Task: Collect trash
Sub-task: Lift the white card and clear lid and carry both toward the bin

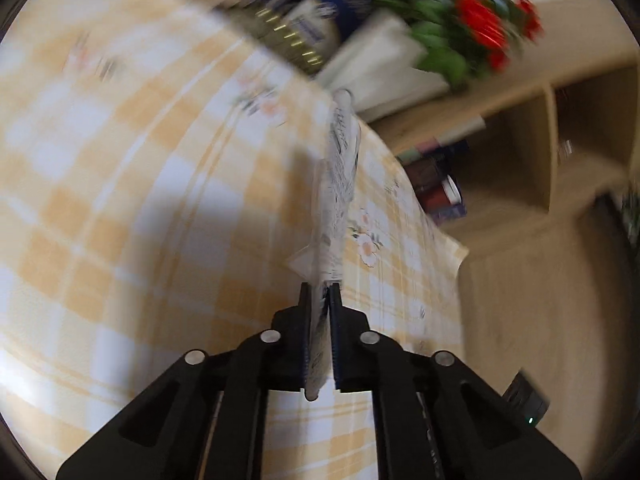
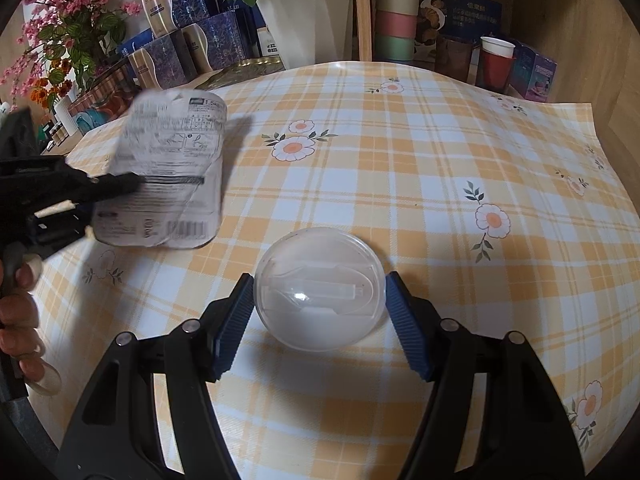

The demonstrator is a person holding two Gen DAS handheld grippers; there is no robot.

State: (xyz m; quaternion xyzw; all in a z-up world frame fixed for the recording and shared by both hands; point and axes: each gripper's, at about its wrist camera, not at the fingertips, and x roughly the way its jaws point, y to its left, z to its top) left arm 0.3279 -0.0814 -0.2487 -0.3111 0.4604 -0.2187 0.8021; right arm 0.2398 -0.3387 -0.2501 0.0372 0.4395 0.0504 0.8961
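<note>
My left gripper (image 1: 320,292) pinches the wrapper (image 1: 340,184) by one edge, clear above the surface (image 2: 400,184); a quick swing could slip it free. My right gripper (image 2: 320,300) stands open around the clear lid (image 2: 320,292) resting there, and closing off-centre might squirt it away.

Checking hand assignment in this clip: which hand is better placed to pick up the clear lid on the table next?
Right. The right gripper already has its open jaws on either side of the clear lid, which rests on the tablecloth. The left gripper is shut on a printed wrapper and held off to the side.
</note>
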